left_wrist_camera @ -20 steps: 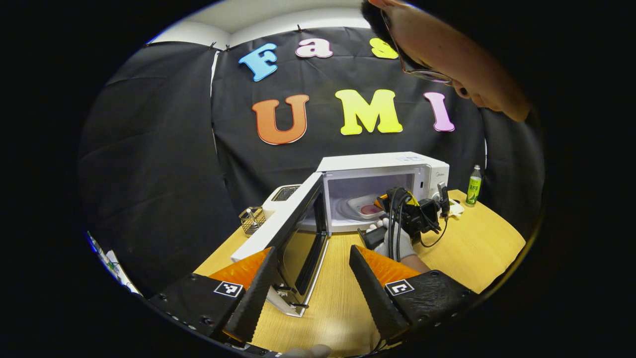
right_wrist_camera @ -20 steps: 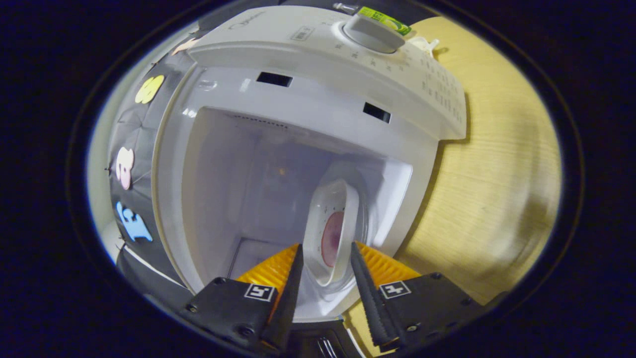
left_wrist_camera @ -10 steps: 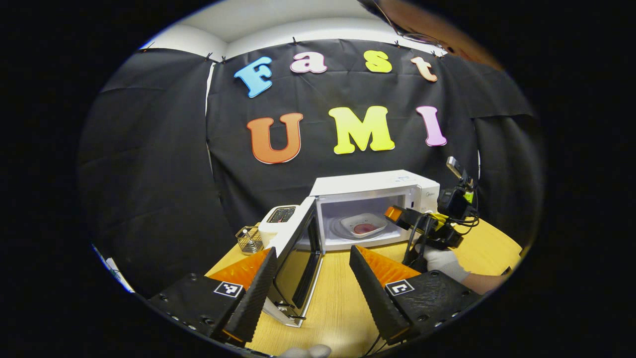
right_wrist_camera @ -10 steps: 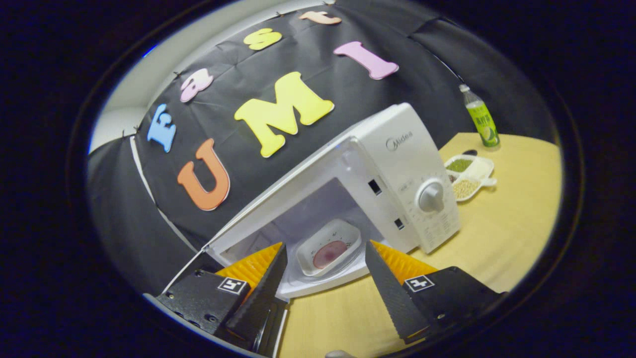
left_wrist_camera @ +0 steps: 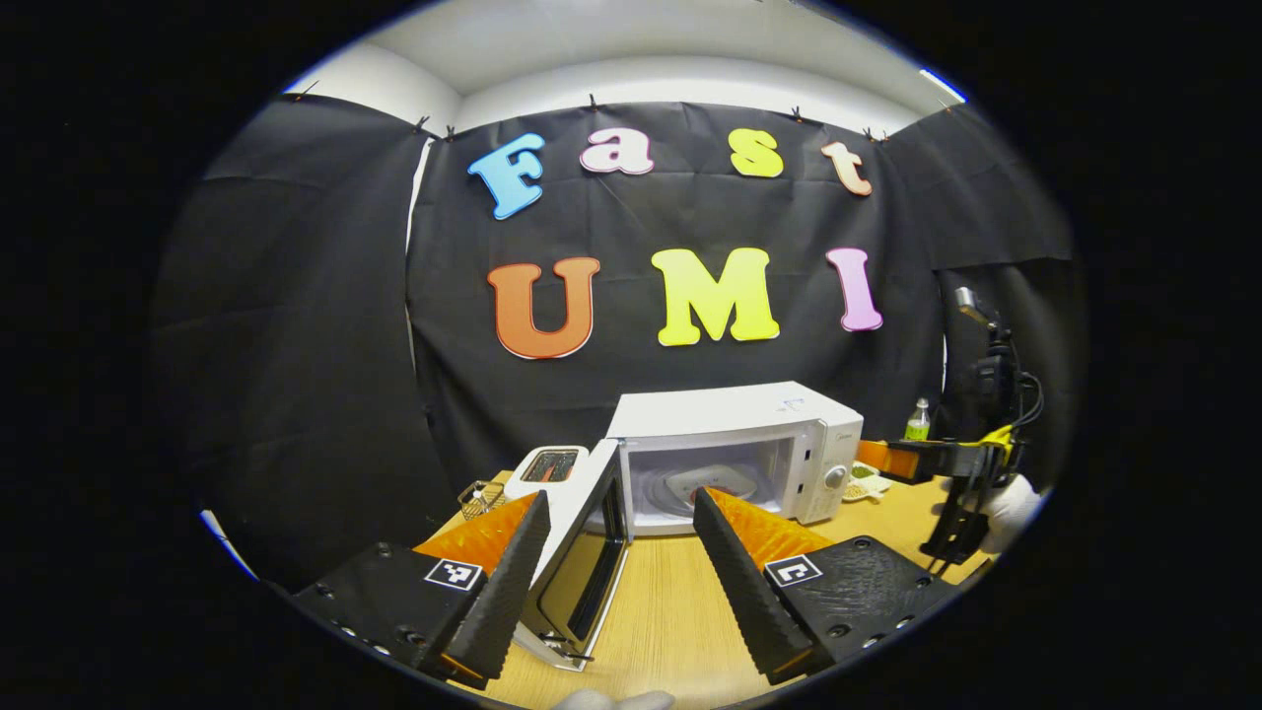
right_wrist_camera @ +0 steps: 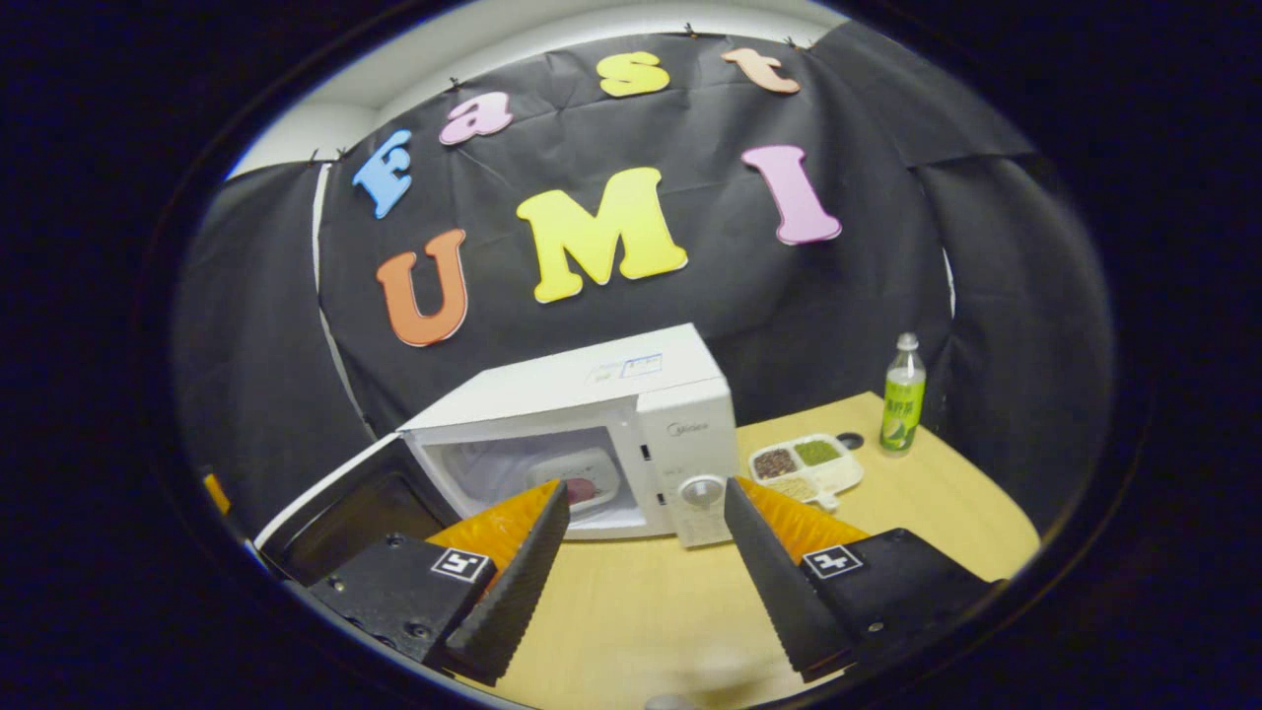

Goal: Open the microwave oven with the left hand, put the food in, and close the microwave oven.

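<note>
Wooden counter (left_wrist_camera: 670, 611) under both grippers, black cloth wall behind. Nearest: left gripper (left_wrist_camera: 611, 577), fingers spread wide, holding nothing. Right gripper (right_wrist_camera: 641, 567) likewise wide apart and empty; in the left gripper view it sits off to the right, raised above the counter, held by a gloved hand (left_wrist_camera: 1006, 498).

Next back: microwave door (left_wrist_camera: 582, 552) swung open on its left hinge, free edge pointing out toward the left gripper and just ahead of its fingers. Door lies left of centre between them, long axis upright. Left gripper is clearly the nearer one to the door, so the closing push looks like its job: swing the door to the right, back toward the cavity.

Behind that, microwave (right_wrist_camera: 601, 434) with the food tray (right_wrist_camera: 582, 478) already inside on the turntable, reddish item in it, probably meat, too small to tell. Farther off: toaster (left_wrist_camera: 550, 468), divided snack tray (right_wrist_camera: 804, 465), green bottle (right_wrist_camera: 902, 399). Only closing left.
</note>
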A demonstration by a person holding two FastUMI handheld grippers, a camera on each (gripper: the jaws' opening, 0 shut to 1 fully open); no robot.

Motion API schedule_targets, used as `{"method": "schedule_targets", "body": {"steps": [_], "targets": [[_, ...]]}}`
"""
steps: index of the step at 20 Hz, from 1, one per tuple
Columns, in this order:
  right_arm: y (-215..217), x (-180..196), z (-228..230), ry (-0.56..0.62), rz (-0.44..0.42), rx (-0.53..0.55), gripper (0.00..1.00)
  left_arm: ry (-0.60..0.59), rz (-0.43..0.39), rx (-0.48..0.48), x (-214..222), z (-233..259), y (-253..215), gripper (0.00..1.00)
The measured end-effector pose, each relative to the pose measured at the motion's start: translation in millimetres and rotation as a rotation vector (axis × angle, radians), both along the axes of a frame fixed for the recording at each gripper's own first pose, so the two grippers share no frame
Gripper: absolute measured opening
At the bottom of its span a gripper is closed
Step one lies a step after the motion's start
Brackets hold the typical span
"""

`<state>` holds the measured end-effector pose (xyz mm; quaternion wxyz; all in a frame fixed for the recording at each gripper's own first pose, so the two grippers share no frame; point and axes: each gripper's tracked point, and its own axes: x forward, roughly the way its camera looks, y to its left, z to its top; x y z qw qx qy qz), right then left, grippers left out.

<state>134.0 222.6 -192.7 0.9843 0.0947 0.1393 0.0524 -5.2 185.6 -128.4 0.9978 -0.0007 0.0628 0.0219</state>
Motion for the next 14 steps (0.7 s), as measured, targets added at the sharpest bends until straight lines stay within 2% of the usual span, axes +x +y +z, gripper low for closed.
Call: {"method": "schedule_targets", "body": {"steps": [1,2,3,8,9,10,11,12,13,14], "targets": [[-12,-7,4,-0.002,-0.006,-0.034,1.00,-0.013,0.013,0.011,4,5,9,0.89],[-24,-14,10,0.000,-0.007,-0.065,0.90,-0.023,0.031,0.029,8,7,19,0.89],[-36,-20,14,0.002,-0.013,-0.093,1.00,-0.033,0.046,0.047,11,8,27,0.88],[-92,-42,51,-0.012,-0.105,-0.155,1.00,-0.034,0.101,0.079,21,-1,67,0.88],[-99,-46,57,-0.021,-0.115,-0.168,0.90,-0.030,0.115,0.083,21,-6,76,0.88],[-104,-50,63,-0.028,-0.123,-0.180,1.00,-0.024,0.126,0.085,22,-11,83,0.88],[-110,-53,69,-0.036,-0.134,-0.191,1.00,-0.014,0.137,0.081,23,-16,90,0.87],[-113,-55,73,-0.042,-0.141,-0.192,1.00,-0.010,0.151,0.076,22,-18,97,0.79],[-115,-58,76,-0.044,-0.144,-0.185,1.00,-0.006,0.159,0.069,23,-21,103,0.91],[-116,-59,75,-0.039,-0.146,-0.181,0.91,-0.004,0.160,0.060,22,-25,106,0.84]]}}
